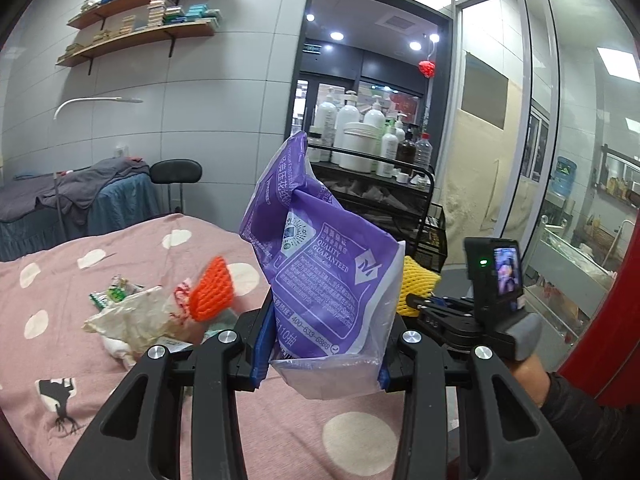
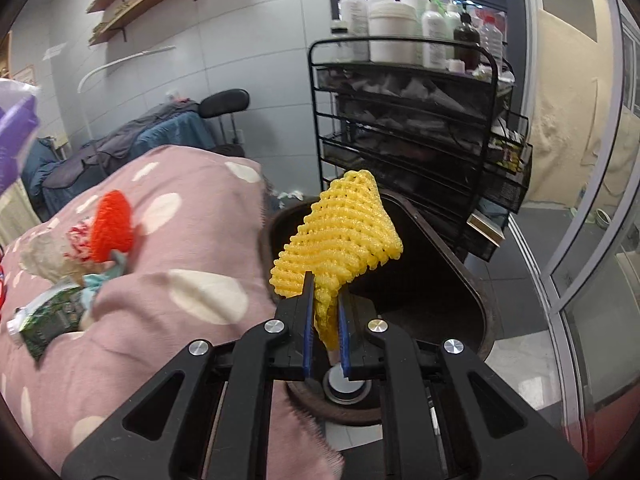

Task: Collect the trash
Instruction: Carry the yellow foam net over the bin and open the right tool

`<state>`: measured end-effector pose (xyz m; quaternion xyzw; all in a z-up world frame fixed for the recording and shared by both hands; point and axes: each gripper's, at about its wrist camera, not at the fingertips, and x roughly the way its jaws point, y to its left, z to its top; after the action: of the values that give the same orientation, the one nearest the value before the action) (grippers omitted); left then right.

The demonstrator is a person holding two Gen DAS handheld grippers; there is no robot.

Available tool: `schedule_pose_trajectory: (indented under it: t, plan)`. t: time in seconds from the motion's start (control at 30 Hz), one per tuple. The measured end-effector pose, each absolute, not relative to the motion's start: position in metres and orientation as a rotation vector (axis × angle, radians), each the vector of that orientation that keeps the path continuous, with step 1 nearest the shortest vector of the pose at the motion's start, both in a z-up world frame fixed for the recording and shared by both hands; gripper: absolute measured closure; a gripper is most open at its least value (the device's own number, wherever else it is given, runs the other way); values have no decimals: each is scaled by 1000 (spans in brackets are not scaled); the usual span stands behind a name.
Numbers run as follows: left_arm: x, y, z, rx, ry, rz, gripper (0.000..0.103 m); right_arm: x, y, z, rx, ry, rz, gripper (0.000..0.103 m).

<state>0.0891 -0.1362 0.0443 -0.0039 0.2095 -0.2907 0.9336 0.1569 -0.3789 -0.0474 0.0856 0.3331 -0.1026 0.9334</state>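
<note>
L gripper [image 1: 324, 364]: my jaws clamp the bottom edge of a purple tissue-pack wrapper [image 1: 320, 248], part-way closed on it; wrapper stands up crumpled above the pads, thin film, v. light, slippery, so a pinch on a folded edge is best, flat face would slide. R gripper [image 2: 326, 336]: jaws nearly shut on a yellow foam fruit net [image 2: 340, 232]; net fans out above the fingertips, soft, springy, weighs nothing, squashes flat in the grip, mesh gives decent friction. Net hangs over the dark bin [image 2: 452, 280] beside the bed; looks like drop-off is next for it, my guess. Rest of trash on the pink dotted blanket [image 1: 120, 400]: orange foam net [image 1: 210, 292], crumpled white paper [image 1: 128, 316], green snack packet [image 2: 48, 320]; all light, grab at a raised fold. Black cart [image 2: 404, 120] w/ bottles just behind bin; keep clear.
</note>
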Motion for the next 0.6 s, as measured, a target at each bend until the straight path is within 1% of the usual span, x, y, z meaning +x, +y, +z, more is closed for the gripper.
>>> schedule_pose_trajectory:
  t: [0.4,0.5,0.53,0.57,0.6]
  plan:
    - [96,-167,34,25,489,-657,64,188,-416,-102,233,830,-296,92]
    - [96,-173,33,40,493,-668,64,193,-424,-110,248,855,-313,88]
    - [96,-175,33,44,493,-672,64,193,-424,-111,249,860,-313,75]
    - [97,-176,33,46,496,-677,64,193,-426,-113,248,863,-315,54]
    - [98,-177,33,47,499,-682,64,193,-427,-114,251,860,-322,45]
